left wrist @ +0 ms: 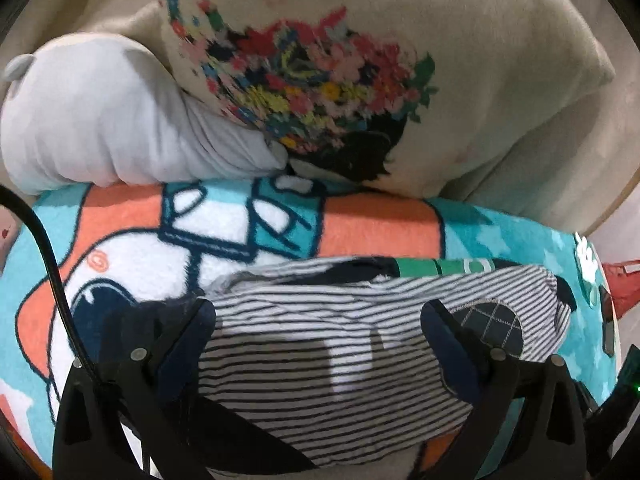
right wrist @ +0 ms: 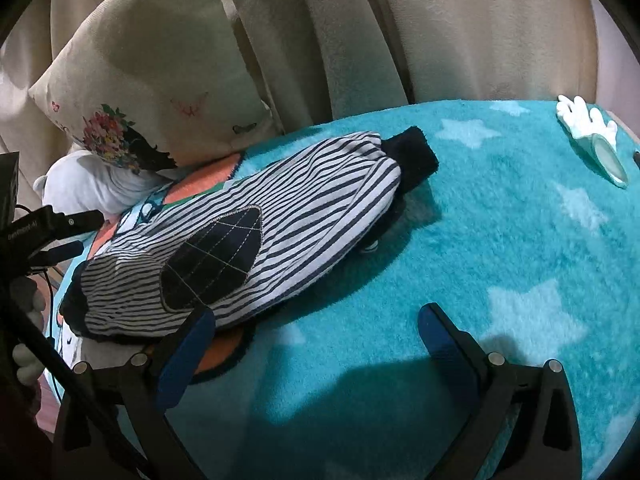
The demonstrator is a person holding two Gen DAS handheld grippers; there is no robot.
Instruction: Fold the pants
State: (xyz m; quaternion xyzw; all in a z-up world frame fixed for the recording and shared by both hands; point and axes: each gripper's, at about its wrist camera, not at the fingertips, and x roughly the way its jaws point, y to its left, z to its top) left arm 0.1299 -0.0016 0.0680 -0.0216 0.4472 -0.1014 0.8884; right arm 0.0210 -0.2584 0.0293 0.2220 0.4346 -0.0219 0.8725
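I work in a home, most likely a bedroom or living area. My work surface is a soft fleece blanket in turquoise with pale stars and a cartoon print. A beige cushion with an embroidered flower design stands at its far edge, with a grey plush toy beside it. Beige curtains hang in folds behind. A small hand-shaped mirror lies on the blanket.
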